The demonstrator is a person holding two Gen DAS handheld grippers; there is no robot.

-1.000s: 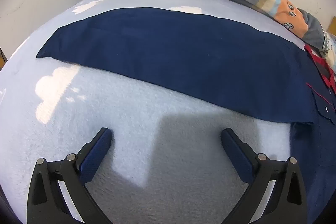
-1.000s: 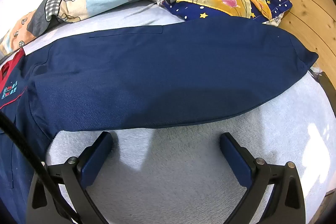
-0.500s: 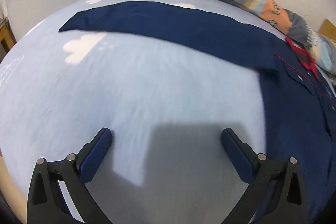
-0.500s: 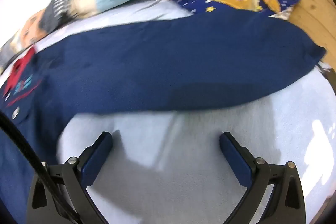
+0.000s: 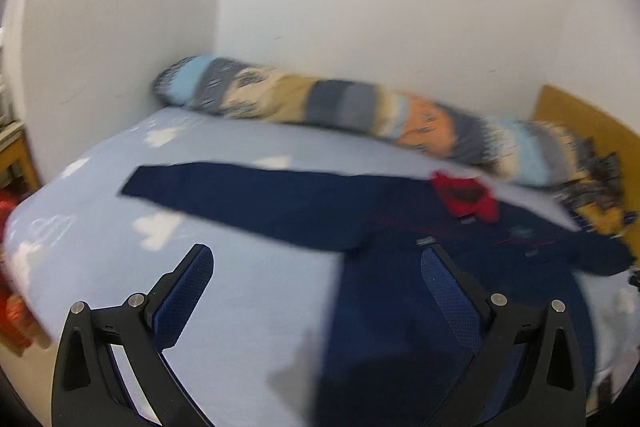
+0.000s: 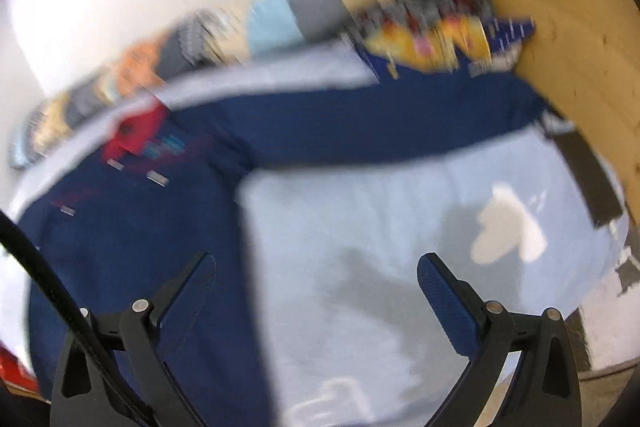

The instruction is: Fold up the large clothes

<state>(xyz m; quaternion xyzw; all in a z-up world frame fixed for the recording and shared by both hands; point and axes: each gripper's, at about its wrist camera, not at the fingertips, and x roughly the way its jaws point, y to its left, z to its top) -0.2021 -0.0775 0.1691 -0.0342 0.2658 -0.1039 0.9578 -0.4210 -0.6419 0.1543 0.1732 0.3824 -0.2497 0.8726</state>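
Note:
A large navy jacket (image 5: 400, 291) with a red collar (image 5: 464, 193) lies flat on the light blue bed, both sleeves spread out sideways. It also shows in the right wrist view (image 6: 132, 247). My left gripper (image 5: 316, 267) is open and empty, held above the bed beside the jacket's left edge, below the left sleeve (image 5: 248, 199). My right gripper (image 6: 312, 271) is open and empty, above the bed by the jacket's right edge, below the right sleeve (image 6: 380, 127). Both views are motion-blurred.
A long patchwork bolster (image 5: 320, 103) lies along the white wall behind the jacket. A heap of patterned bedding (image 6: 432, 23) sits against the wooden headboard (image 6: 580, 19). The blue sheet (image 6: 400, 227) has white cloud prints. Something red (image 5: 12, 291) lies at the bed's left edge.
Both grippers have pulled back and up from the sleeves, so the whole jacket and the wall now show. Both stay open and empty. The jacket has not moved.

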